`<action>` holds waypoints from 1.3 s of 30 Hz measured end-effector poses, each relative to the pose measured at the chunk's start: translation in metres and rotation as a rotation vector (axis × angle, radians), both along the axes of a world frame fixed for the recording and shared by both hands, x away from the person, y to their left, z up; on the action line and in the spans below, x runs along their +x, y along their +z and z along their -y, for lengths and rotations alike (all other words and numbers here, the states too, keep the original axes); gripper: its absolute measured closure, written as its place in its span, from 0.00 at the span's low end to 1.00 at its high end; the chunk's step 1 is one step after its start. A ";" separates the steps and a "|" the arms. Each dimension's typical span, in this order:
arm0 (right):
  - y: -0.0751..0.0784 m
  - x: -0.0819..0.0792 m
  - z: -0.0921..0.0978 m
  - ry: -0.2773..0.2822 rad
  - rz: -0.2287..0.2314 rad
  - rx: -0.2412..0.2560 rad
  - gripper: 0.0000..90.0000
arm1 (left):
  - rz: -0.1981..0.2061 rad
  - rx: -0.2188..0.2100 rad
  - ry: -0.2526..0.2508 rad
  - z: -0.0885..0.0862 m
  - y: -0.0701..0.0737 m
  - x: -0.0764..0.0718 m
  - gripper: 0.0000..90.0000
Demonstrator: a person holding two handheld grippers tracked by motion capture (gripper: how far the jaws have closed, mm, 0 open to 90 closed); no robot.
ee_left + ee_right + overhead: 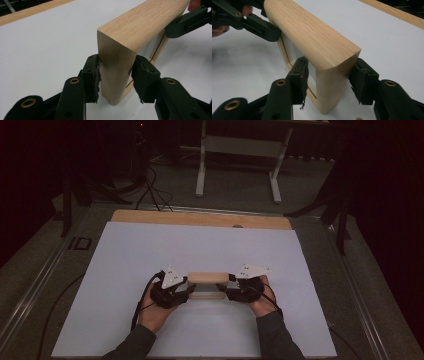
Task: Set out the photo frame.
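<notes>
A light oak wooden frame (pixel 207 278) with rounded corners stands on its long edge in the middle of the white sheet (pixel 200 245). My left gripper (pixel 186 290) is shut on its left end, and my right gripper (pixel 226 290) is shut on its right end. In the left gripper view the serrated pads (pixel 95 75) press both sides of the frame's upright end (pixel 117 62), with the right gripper (pixel 187 22) at the far end. In the right gripper view the pads (pixel 359 80) squeeze the other end (pixel 332 82), and the left gripper (pixel 254 21) grips the far end.
The sheet covers a wooden tabletop (pixel 200 218), whose bare strip runs along the far edge. Beyond it the floor holds black cables (pixel 152 190), the white legs of a desk (pixel 237 167) and dark stand legs (pixel 335 205) on the right.
</notes>
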State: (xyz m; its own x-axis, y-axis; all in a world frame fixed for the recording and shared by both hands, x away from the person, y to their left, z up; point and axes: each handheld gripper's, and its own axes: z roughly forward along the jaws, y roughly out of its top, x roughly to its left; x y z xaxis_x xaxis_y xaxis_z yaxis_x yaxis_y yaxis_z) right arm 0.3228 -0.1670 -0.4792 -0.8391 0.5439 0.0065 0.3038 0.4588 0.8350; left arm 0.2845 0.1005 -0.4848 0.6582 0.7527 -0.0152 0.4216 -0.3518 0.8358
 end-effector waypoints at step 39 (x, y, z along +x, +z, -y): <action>-0.004 0.013 -0.023 -0.074 0.080 -0.043 0.55 | 0.046 -0.024 0.044 -0.012 0.001 0.020 0.64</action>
